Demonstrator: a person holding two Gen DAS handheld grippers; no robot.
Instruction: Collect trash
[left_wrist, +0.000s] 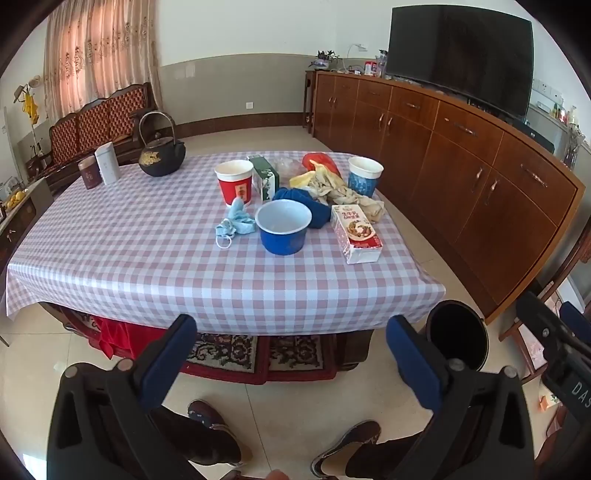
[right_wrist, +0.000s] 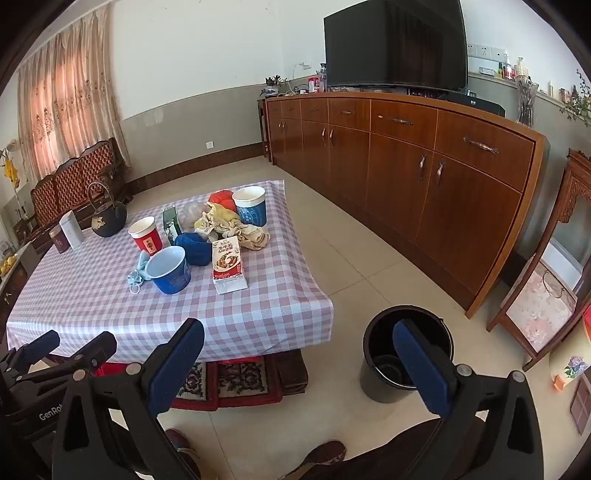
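i'm standing at the near edge of the table (left_wrist: 147, 266), nothing picked up yet, so this looks like the very start: choosing the first bit of trash.

left gripper (left_wrist: 291, 350): jaws as wide as they go, nothing between the pads, hanging off the table edge & angled down at it. right gripper (right_wrist: 299, 369): same, spread wide & empty, w/ the black bin (right_wrist: 373, 380) on the floor just behind its right finger.

the trash is bunched on the far right half of the table: crumpled blue mask (left_wrist: 236, 223) touching the blue bowl (left_wrist: 283, 230), red paper cup (left_wrist: 234, 181) behind it, green carton (left_wrist: 264, 175) just beside that cup, flat white food box (left_wrist: 355, 233) at the right edge, wad of yellowish wrappers (left_wrist: 332, 188) & a blue-patterned cup (left_wrist: 365, 175) at the back. teapot (left_wrist: 161, 155) & two tins (left_wrist: 99, 168) at the far left look like keepers, i'd leave them.

bin sits on the floor by the table's right corner, looks empty as far as i can see.

next, i reckon: reach fwd over the cloth w/ the right gripper for the food box, since it's nearest the bin. it lies flat, so i'd need to come at its narrow sides, close, lift, swing right & down over the bin. the mask is soft, so a pinch from above w/ the left should do.
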